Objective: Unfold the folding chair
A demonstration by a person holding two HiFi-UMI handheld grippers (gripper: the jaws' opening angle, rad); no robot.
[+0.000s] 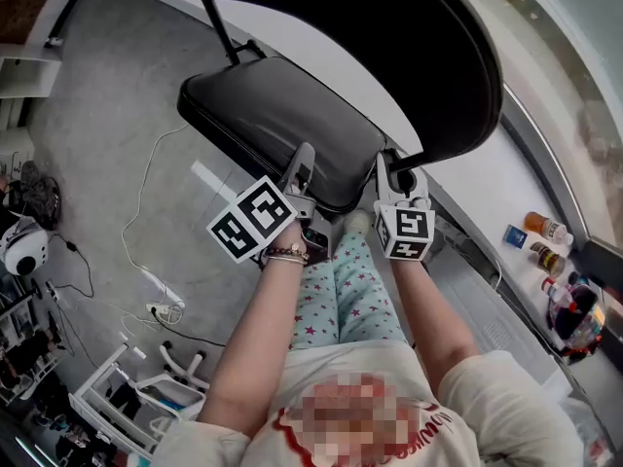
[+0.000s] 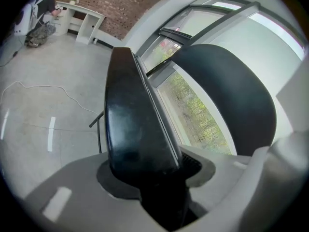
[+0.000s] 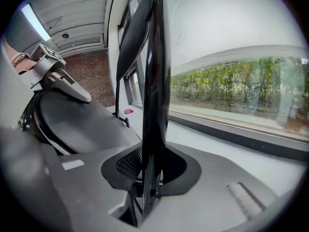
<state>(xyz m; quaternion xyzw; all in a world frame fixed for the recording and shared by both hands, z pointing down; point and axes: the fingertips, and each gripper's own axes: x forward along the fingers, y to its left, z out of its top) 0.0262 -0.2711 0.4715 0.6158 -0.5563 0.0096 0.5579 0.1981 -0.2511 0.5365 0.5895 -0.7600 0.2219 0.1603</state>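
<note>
Where the grey floor (image 1: pixel 107 95) meets the window wall, the black folding chair (image 1: pixel 321 105) stands just in front of the person, its padded seat (image 1: pixel 263 125) and curved backrest (image 1: pixel 419 47) spread apart at an angle. Both parts are held at their near ends. The left gripper (image 1: pixel 304 166) is clenched on the near edge of the seat; its own view shows the thick cushion wedged between the two jaws and running away from the camera. The right gripper (image 1: pixel 394 171) is clamped on the lower rim of the backrest, which its own view shows edge-on as a thin dark panel squeezed between the pads, with the seat and the left gripper off to the left. The two grippers sit side by side, near each other but apart. A white cable (image 1: pixel 141 202) trails across the floor to the left of the chair, well clear of it.
</note>
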